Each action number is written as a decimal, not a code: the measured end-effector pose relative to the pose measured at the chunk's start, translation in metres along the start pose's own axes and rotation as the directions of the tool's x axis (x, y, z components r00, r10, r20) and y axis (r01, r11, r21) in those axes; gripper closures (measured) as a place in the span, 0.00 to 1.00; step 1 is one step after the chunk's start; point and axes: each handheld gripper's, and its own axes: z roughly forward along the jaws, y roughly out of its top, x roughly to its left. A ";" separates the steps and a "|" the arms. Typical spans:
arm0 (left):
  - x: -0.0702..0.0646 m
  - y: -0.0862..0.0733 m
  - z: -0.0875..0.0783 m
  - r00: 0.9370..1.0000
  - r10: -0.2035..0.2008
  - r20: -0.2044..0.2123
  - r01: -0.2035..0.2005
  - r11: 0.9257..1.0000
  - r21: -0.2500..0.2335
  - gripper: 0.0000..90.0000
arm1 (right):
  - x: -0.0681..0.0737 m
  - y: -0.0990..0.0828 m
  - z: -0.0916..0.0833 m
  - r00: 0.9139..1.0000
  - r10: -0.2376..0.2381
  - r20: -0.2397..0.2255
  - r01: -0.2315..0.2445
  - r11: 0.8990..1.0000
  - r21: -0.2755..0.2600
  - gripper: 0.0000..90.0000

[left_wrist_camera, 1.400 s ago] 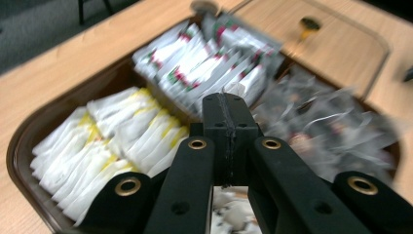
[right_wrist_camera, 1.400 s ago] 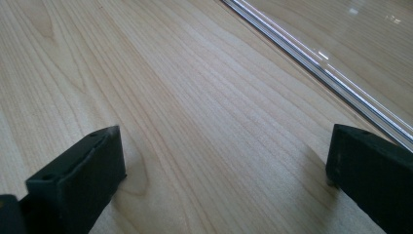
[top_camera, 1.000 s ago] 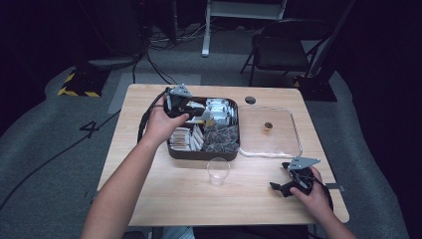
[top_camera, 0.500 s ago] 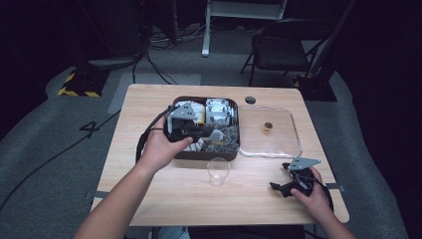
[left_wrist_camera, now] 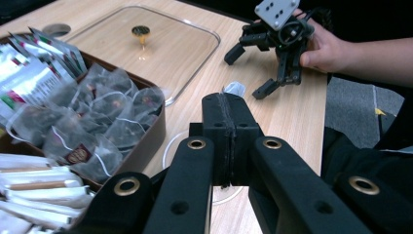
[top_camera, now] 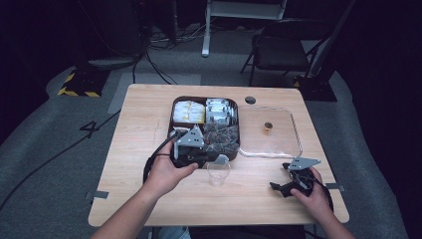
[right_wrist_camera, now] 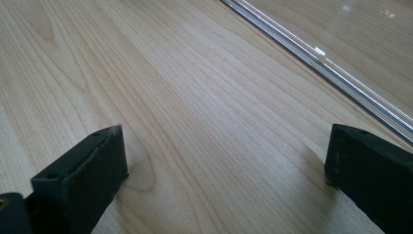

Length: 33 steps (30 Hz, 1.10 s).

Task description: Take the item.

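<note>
Closest to me are my two hands on the wooden table (top_camera: pixel 144 114). My right tongs (top_camera: pixel 281 177) rest low on the wood near my edge of the table. Their two black tips stand wide apart with nothing between them, just bare wood. The shiny edge of the clear lid (top_camera: pixel 293 144) runs just past them.

My left tongs (top_camera: pixel 214 160) are squeezed tight. The two tips press flat together, and they pinch a little tea bag (top_camera: pixel 221 159). A small pale bit of it pokes out past the tips. The tea bag hangs right over the glass cup (top_camera: pixel 218 173), which stands upright on the table just in front of the brown tray (top_camera: pixel 171 119). I cannot tell if the bag touches the cup.

The brown tray is a bit farther away. It holds more see-through tea bags in the part nearest the cup, and packets in the other parts.

Beside the tray, on my right, the clear lid lies flat with its small knob (top_camera: pixel 268 125) on top.

Far behind the table stands a dark chair (top_camera: pixel 278 50).
</note>
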 end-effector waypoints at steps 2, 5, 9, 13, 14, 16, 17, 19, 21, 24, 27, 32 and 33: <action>0.001 -0.005 0.008 1.000 -0.015 0.014 0.015 1.000 0.002 0.99 | 0.000 0.000 0.000 1.000 0.002 0.001 -0.002 1.000 0.000 0.02; 0.001 -0.010 0.014 1.000 -0.027 0.013 0.027 1.000 0.004 0.99 | 0.000 0.000 0.000 1.000 0.002 0.002 -0.002 1.000 0.000 0.02; 0.004 -0.016 0.019 0.999 -0.032 -0.009 0.032 0.999 0.015 0.99 | 0.001 0.000 0.000 1.000 0.004 0.003 -0.004 1.000 0.000 0.02; 0.006 -0.023 0.024 0.999 -0.037 -0.032 0.039 0.999 0.036 0.99 | 0.001 0.000 0.000 1.000 0.006 0.004 -0.006 1.000 0.001 0.02; 0.006 -0.025 0.025 0.999 -0.035 -0.033 0.036 0.998 0.042 0.99 | 0.001 0.000 0.000 1.000 0.007 0.004 -0.007 1.000 0.002 0.02; 0.006 -0.027 0.028 0.999 -0.033 -0.038 0.035 0.998 0.054 0.99 | 0.001 0.000 -0.001 1.000 0.007 0.004 -0.007 1.000 0.002 0.02; 0.006 -0.028 0.030 0.999 -0.031 -0.040 0.033 0.998 0.058 0.99 | 0.001 0.000 -0.001 1.000 0.007 0.004 -0.007 1.000 0.002 0.02; 0.006 -0.029 0.031 0.999 -0.032 -0.038 0.035 0.998 0.061 0.99 | 0.002 0.000 -0.001 1.000 0.007 0.004 -0.007 1.000 0.002 0.02; 0.007 -0.031 0.033 0.999 -0.034 -0.038 0.037 0.997 0.068 0.99 | 0.002 0.000 -0.001 1.000 0.007 0.004 -0.007 1.000 0.002 0.02; 0.007 -0.033 0.034 0.999 -0.040 -0.036 0.043 0.997 0.072 0.97 | 0.002 0.000 -0.001 1.000 0.007 0.005 -0.007 1.000 0.001 0.02; 0.005 -0.034 0.036 0.997 -0.038 -0.065 0.042 0.997 0.069 0.79 | 0.002 0.000 -0.001 1.000 0.007 0.005 -0.007 1.000 0.002 0.02; 0.005 -0.032 0.035 0.997 -0.066 -0.051 0.067 0.997 0.030 0.59 | 0.002 0.000 -0.001 1.000 0.007 0.005 -0.007 1.000 0.002 0.02; 0.005 -0.031 0.035 0.997 -0.065 -0.051 0.066 0.998 0.023 0.58 | 0.002 0.000 -0.001 1.000 0.007 0.005 -0.007 1.000 0.002 0.02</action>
